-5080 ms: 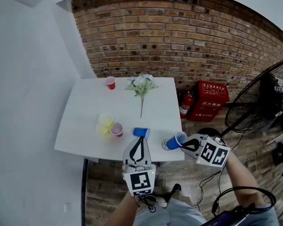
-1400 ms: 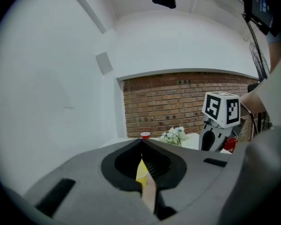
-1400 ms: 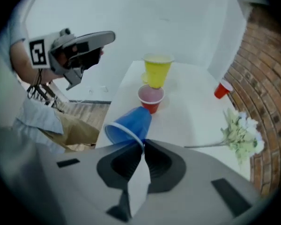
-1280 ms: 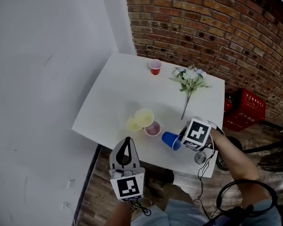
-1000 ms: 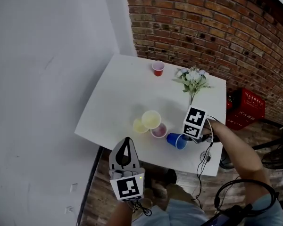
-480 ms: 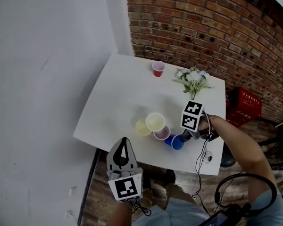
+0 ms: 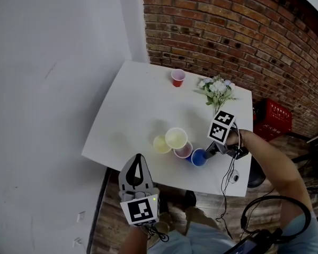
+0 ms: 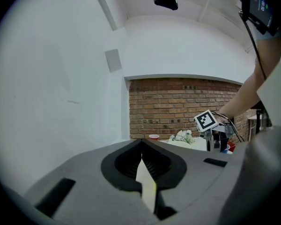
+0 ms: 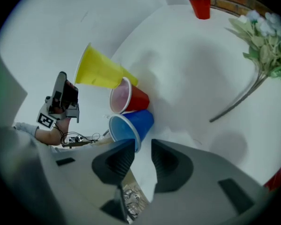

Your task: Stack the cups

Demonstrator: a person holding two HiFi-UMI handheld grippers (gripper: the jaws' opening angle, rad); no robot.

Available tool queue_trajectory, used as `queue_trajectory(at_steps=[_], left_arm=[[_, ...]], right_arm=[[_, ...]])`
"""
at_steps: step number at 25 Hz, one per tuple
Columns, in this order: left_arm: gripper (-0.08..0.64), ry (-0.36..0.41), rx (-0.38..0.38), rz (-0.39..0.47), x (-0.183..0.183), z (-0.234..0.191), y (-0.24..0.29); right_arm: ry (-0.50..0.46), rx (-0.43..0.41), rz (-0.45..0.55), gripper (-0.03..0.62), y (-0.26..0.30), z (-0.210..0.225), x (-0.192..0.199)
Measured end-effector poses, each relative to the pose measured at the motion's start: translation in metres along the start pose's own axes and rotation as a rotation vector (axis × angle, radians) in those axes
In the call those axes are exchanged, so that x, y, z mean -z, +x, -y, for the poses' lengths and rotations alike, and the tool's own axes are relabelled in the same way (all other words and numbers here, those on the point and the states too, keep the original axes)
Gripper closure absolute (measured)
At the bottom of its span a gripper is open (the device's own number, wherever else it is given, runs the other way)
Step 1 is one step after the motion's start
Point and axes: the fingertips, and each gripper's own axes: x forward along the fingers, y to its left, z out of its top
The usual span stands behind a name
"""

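**Blue cup set beside the red one, right jaws parted**

Head view: On the white tabletop [image 7: 132, 110], four cups stand upright in a tight cluster near the front edge. They are two yellow cups [image 7: 176, 137], a red cup [image 7: 183, 150] and a blue cup [image 7: 199, 157], and the blue cup touches the red one. The right gripper [image 7: 208, 151] reaches down to the blue cup's right side. The left gripper [image 7: 137, 160] hangs off the tabletop's front edge, well apart from the cups. A far red cup [image 7: 177, 77] stands alone near the back, with a bunch of flowers [image 7: 217, 89] lying to its right.

Left gripper view: The left gripper [image 8: 141, 142] has its jaws closed together, tips meeting. Beyond them show the brick wall [image 8: 178, 107], the far red cup [image 8: 153, 137] and the flowers [image 8: 182, 136].

Right gripper view: The right gripper [image 9: 143, 146] has just been opening its jaws, and a clear gap now stands between them. The blue cup [image 9: 131, 123] sits just ahead of the tips with its rim at the left jaw's tip, and the pads do not press on it. The red cup [image 9: 129, 97] touches it, and the yellow cups [image 9: 100, 71] lie beyond that.
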Motion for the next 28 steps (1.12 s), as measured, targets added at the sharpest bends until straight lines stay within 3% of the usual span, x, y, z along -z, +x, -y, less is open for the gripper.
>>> queue_trajectory(at_steps=[8, 14, 19, 23, 25, 28], left_arm=[[0.551, 0.001, 0.015, -0.004, -0.001, 0.001, 0.002], [0.551, 0.001, 0.030, -0.002, 0.004, 0.005, 0.001], [0.551, 0.018, 0.071, 0.000, 0.008, 0.014, 0.005], [0.551, 0.015, 0.095, 0.002, 0.006, 0.022, 0.008], [0.551, 0.018, 0.100, 0.003, 0.006, 0.023, 0.009], [0.551, 0.009, 0.100, -0.001, 0.006, 0.022, 0.007]], right_arm=[[0.067, 0.050, 0.141, 0.445, -0.016, 0.015, -0.010], [0.080, 0.077, 0.326, 0.443, -0.025, 0.012, -0.019], [0.050, 0.192, 0.436, 0.426, -0.026, 0.012, -0.017], [0.062, 0.237, 0.449, 0.423, -0.015, 0.016, -0.011], [0.068, 0.262, 0.453, 0.447, -0.011, 0.019, -0.008], [0.105, 0.293, 0.467, 0.555, -0.010, 0.026, -0.008]])
